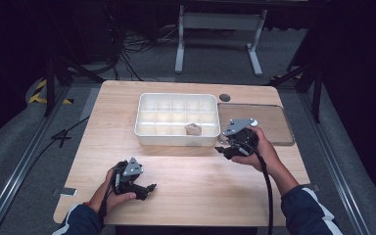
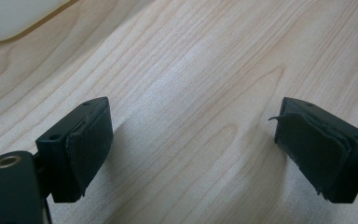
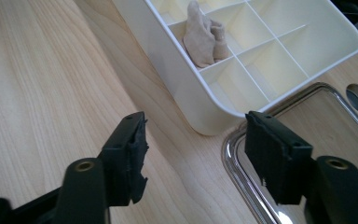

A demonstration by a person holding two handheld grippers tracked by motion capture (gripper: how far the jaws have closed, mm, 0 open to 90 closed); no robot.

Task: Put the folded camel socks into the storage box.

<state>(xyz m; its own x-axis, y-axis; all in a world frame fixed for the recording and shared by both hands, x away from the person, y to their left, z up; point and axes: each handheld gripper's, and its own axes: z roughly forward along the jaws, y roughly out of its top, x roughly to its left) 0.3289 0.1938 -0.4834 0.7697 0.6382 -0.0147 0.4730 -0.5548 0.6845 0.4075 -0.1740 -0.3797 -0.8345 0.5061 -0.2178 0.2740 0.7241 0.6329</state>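
A white box with several compartments (image 1: 176, 119) stands at the middle back of the wooden table (image 1: 186, 176). A small beige cloth piece (image 1: 193, 129) lies in a front-row compartment. My right gripper (image 1: 223, 151) is held just off the box's front right corner, open and holding nothing. The right gripper view has its jaws (image 3: 196, 154) apart over bare wood, with the box wall (image 3: 182, 79) and the beige piece (image 3: 203, 35) beyond. My left gripper (image 1: 144, 188) rests near the front left, open. In the left gripper view its jaws (image 2: 193, 149) stand wide over bare wood.
A clear flat tray with a shiny rim (image 1: 257, 122) lies right of the box; its rim (image 3: 235, 163) runs under my right jaw. A round cable hole (image 1: 224, 97) sits behind it. A corner of the box (image 2: 9, 18) is at the upper left of the left gripper view.
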